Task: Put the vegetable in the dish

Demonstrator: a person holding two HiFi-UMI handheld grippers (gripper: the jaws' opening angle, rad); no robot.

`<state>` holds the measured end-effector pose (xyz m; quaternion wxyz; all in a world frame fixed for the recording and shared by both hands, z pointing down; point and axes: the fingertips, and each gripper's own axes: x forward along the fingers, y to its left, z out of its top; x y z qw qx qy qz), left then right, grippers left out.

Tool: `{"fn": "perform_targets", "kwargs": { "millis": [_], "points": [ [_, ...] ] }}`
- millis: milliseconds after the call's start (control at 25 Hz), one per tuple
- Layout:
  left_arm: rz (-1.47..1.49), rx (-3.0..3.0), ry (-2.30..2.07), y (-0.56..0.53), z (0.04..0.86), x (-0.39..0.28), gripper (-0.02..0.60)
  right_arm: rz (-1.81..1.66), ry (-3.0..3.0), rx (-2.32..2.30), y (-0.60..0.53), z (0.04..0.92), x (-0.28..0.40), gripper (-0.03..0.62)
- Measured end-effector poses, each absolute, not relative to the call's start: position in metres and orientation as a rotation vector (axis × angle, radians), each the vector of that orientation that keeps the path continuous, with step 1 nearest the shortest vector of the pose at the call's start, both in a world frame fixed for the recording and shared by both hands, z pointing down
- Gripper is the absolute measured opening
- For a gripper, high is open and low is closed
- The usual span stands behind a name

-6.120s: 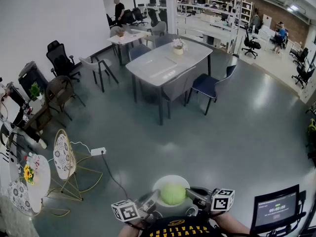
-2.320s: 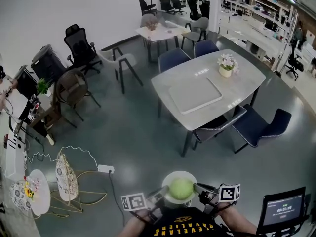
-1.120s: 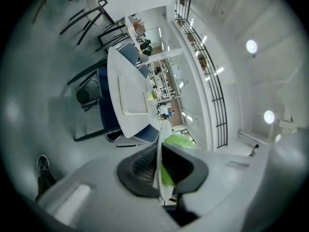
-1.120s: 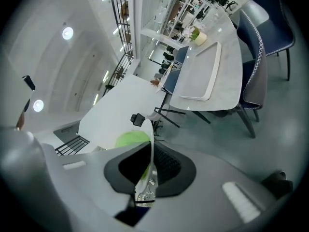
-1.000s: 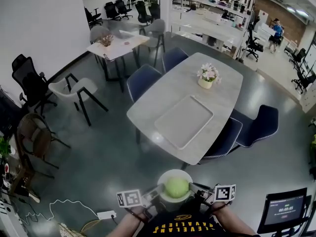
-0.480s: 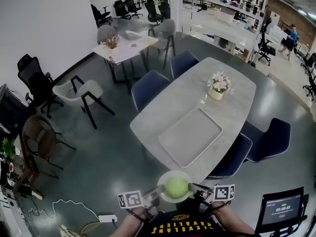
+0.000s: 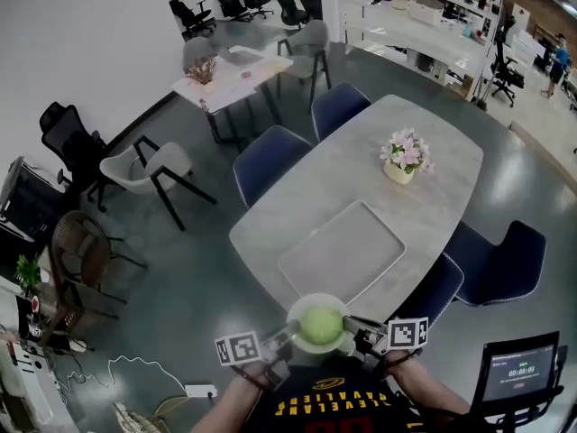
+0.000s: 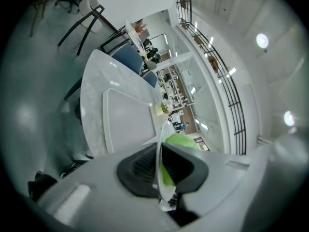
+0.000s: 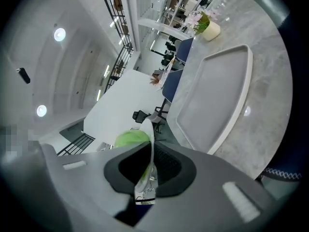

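A round green vegetable (image 7: pixel 320 324) sits in a white dish (image 7: pixel 299 310) that I carry in the air, low in the head view. My left gripper (image 7: pixel 278 343) is shut on the dish's left rim, and my right gripper (image 7: pixel 358 335) is shut on its right rim. In the left gripper view the dish (image 8: pixel 159 178) shows edge-on between the jaws, with the vegetable (image 8: pixel 182 140) behind it. The right gripper view shows the same dish (image 9: pixel 147 170) edge-on and the vegetable (image 9: pixel 131 138) beside it.
A grey oval table (image 7: pixel 302 207) lies just ahead, bearing a flat grey tray (image 7: pixel 343 251) and a flower pot (image 7: pixel 402 163). Blue chairs (image 7: pixel 267 159) ring it; one (image 7: pixel 440 287) is at the near right. A screen (image 7: pixel 517 372) stands at the right.
The table has come closer and now lies right in front of the dish. Both grippers still hold the dish with the vegetable in it.
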<state>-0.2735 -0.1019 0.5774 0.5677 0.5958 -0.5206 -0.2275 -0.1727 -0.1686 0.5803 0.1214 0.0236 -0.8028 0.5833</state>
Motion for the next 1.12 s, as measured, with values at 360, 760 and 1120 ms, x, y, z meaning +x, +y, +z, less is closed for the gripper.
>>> {"fn": "perform_targets", "kwargs": {
  "millis": [360, 760, 1120],
  "points": [
    [-0.432, 1.464, -1.166, -0.187, 0.593, -0.266, 0.025, 1.715, -2.358, 0.158, -0.243, 0.597, -0.161, 0.029],
    [-0.265, 1.535, -0.995, -0.219, 0.613, -0.290, 0.026, 1.750, -2.345, 0.340, -0.254, 0.614, -0.176, 0.031],
    [-0.168, 1.600, -0.905, -0.264, 0.621, -0.316, 0.031, 1.749, -2.338, 0.469, -0.287, 0.617, -0.201, 0.031]
  ]
}}
